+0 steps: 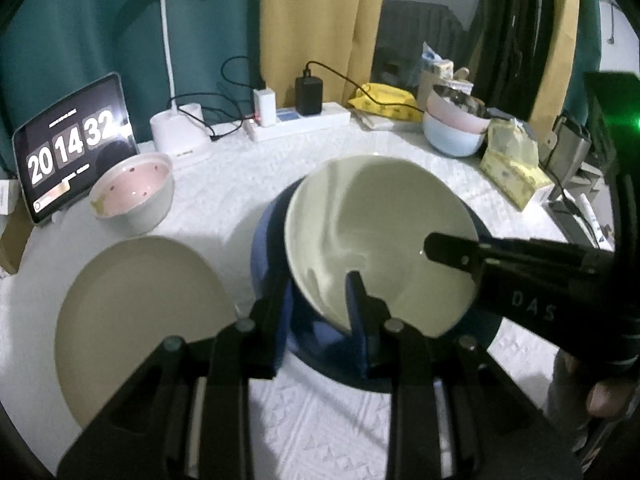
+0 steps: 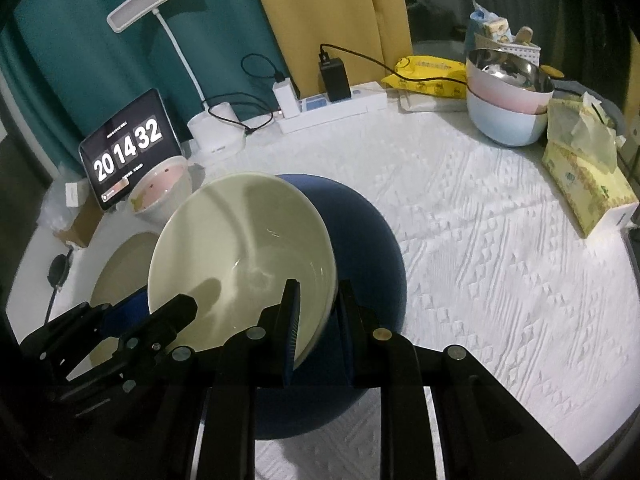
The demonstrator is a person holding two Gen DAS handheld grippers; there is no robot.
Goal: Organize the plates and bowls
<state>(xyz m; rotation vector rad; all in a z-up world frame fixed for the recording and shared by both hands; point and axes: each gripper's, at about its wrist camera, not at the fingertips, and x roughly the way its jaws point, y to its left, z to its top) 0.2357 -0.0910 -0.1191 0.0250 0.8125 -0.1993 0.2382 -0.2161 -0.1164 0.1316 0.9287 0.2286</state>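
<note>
A cream bowl (image 1: 380,220) (image 2: 240,240) is held tilted over a dark blue plate (image 1: 264,248) (image 2: 368,248) that lies on the white tablecloth. My left gripper (image 1: 316,282) is shut on the bowl's near rim, one finger inside the bowl and one outside. From the other side, my right gripper (image 2: 319,285) is shut on the same rim; in the left wrist view its finger (image 1: 440,248) reaches in from the right. A flat cream plate (image 1: 140,320) (image 2: 124,264) lies left of the blue plate. Behind it stands a pink bowl (image 1: 132,196) (image 2: 160,192) with dots inside.
At the back right is a stack of blue, pink and steel bowls (image 1: 456,128) (image 2: 508,104), with a tissue box (image 2: 588,184) beside it. A tablet clock (image 1: 72,148), a white lamp base (image 1: 180,128) and a power strip (image 2: 336,108) with cables line the back edge.
</note>
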